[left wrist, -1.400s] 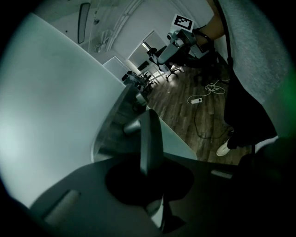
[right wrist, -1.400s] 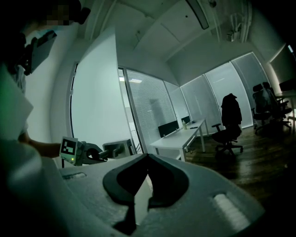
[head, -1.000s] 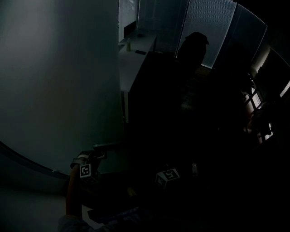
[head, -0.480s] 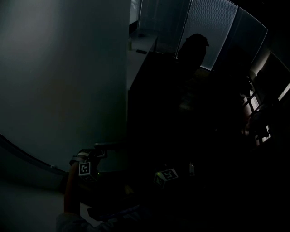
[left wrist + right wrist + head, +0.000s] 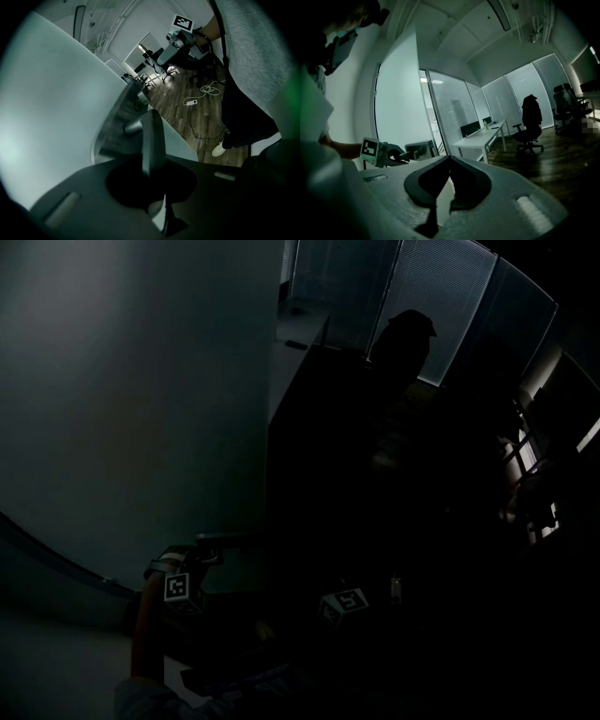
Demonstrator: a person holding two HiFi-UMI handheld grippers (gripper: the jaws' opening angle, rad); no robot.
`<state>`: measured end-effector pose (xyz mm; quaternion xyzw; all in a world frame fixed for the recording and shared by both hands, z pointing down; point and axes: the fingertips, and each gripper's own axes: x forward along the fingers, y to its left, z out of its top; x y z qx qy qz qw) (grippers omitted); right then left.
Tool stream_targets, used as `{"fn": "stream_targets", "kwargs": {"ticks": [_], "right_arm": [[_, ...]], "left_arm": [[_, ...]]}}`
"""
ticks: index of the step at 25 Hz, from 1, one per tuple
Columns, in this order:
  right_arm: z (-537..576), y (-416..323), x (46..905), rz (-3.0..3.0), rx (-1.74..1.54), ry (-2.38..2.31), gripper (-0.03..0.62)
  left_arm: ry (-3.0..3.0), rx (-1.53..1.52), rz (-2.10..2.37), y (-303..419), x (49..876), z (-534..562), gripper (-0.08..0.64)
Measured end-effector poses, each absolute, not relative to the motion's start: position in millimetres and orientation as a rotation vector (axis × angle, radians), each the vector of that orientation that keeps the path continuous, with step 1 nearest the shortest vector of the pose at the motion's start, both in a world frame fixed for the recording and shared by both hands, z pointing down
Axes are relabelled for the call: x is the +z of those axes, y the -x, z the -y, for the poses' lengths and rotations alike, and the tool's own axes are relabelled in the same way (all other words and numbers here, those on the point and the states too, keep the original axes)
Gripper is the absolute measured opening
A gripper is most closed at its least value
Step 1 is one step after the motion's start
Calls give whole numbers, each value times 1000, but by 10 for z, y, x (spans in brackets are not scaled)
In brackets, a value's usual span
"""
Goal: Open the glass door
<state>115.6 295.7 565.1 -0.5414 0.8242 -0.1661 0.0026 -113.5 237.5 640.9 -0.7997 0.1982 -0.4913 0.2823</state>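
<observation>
Glass door (image 5: 56, 117), frosted panel, stands at the person's left; head view is very dark and gives little beyond its pale face and straight free edge. Flat bar handle (image 5: 152, 136) sits off the glass on a short round post. Left tongs (image 5: 401, 154) narrow, pinched on that handle; they have just opened a shade, with the bar between them. Right tongs (image 5: 449, 159) closed tip to tip on nothing, held level, well apart from the door. Beyond the free edge the right gripper view shows blinds and a far room, so the door looks partly open, though I can't tell how far. Step in hand, as I judge it: drawing the door round on its hinge. To do it well: firm up the pinch before pulling (a flat smooth bar may slide through a slack grip), let the wrist follow the arc, not haul straight back, keep the right tongs out of the door's sweep, and mind the cable (image 5: 197, 101) loose on the floor (image 5: 178, 93) underfoot.
</observation>
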Motion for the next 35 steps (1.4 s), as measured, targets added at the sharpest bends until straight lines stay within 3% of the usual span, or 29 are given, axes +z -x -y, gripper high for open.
{"fn": "stream_targets", "kwargs": {"ticks": [3, 15, 31, 35], "right_arm": [[-2951, -1186, 5608, -2581, -512, 1702, 2], [-2961, -1131, 5752, -2591, -532, 1691, 2], [-2954, -1136, 5781, -2597, -544, 1699, 2], [-2945, -1119, 5813, -2598, -544, 1699, 2]], "left_arm": [[2128, -1340, -531, 1134, 6394, -2385, 40], [2190, -1389, -520, 1215, 6335, -2545, 204], [2463, -1124, -733, 1252, 5696, -2739, 213], [2590, -963, -863, 1249, 5637, -2789, 161]]}}
